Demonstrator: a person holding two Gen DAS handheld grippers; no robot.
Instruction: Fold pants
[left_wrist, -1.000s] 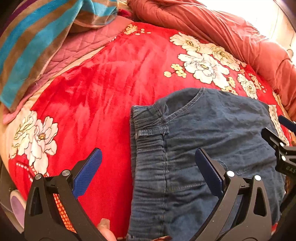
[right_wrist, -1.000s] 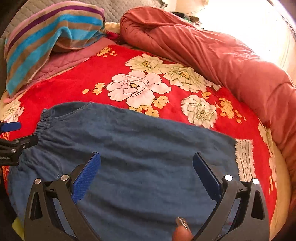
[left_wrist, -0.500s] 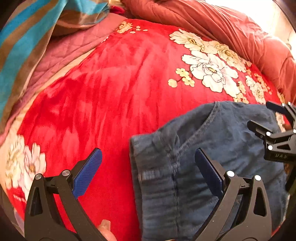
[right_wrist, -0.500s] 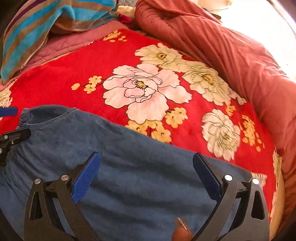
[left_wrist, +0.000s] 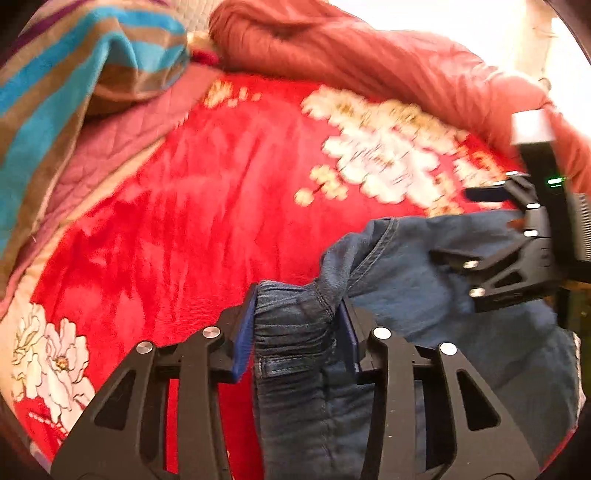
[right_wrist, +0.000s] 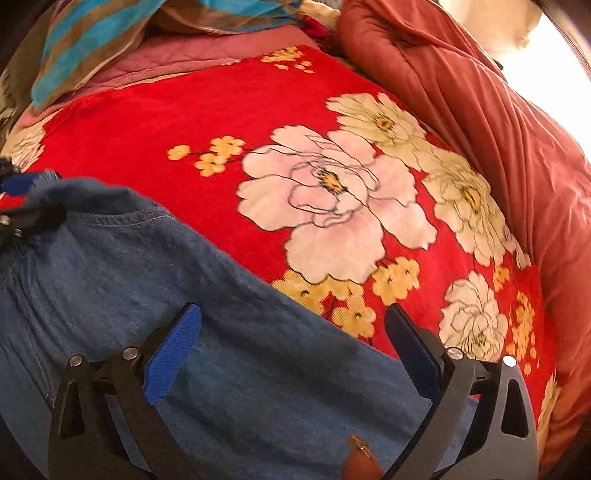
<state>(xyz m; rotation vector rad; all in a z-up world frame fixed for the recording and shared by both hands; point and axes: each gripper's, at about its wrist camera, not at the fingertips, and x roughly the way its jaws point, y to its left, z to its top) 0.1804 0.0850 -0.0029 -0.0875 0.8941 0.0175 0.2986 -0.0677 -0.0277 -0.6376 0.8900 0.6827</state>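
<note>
Dark blue denim pants (left_wrist: 480, 350) lie flat on a red floral bedspread (left_wrist: 184, 221). My left gripper (left_wrist: 295, 325) is closing on the gathered waistband corner, and its blue pads press the bunched denim from both sides. In the right wrist view the pants (right_wrist: 110, 277) fill the lower left. My right gripper (right_wrist: 291, 321) stands open low over their far edge with nothing pinched; one finger is over denim, the other over the bedspread (right_wrist: 184, 110). The right gripper (left_wrist: 461, 225) also shows at the right of the left wrist view, above the pants.
A striped teal and brown blanket (left_wrist: 55, 74) lies heaped at the back left on a pink quilted cover (left_wrist: 122, 147). A rolled salmon quilt (right_wrist: 517, 147) runs along the back and right side of the bed. A person's fingertip (right_wrist: 362, 461) shows at the bottom edge.
The left gripper went from wide open to closed around the waistband corner, which now bunches up between its pads. The right gripper moved along the pants toward their far edge and stayed open.
</note>
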